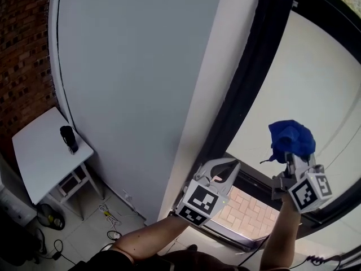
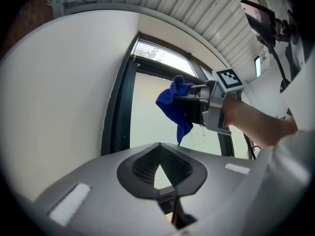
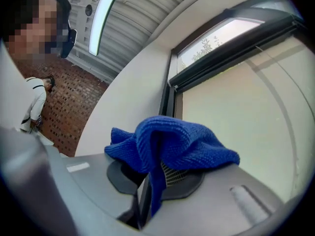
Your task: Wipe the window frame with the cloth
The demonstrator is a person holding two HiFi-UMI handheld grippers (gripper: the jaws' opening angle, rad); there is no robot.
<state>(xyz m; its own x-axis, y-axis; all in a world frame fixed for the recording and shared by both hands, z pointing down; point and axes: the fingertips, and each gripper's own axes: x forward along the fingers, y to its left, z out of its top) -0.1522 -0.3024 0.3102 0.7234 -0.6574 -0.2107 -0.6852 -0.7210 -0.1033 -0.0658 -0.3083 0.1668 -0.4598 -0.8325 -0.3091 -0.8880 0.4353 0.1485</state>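
Observation:
A blue knitted cloth [image 1: 290, 139] is bunched at the tip of my right gripper [image 1: 291, 158], whose jaws are shut on it. It is held up in front of the pale window pane, to the right of the black window frame [image 1: 248, 78]. In the right gripper view the cloth [image 3: 177, 144] drapes over the jaws of the right gripper [image 3: 160, 173] and hides their tips; the frame [image 3: 170, 100] rises behind. My left gripper [image 1: 230, 167] is lower and close to the frame's foot. Its jaws are shut and hold nothing, as the left gripper [image 2: 159, 146] shows in its own view. There the cloth [image 2: 174, 107] hangs beside the frame [image 2: 120, 107].
A white wall [image 1: 135, 83] runs left of the frame. Below left stand a small white table [image 1: 39, 151] with a black object [image 1: 69, 139] on it, and cables [image 1: 110, 219] lie on the floor. A brick wall [image 1: 22, 49] is at far left. A person [image 3: 34, 102] stands behind.

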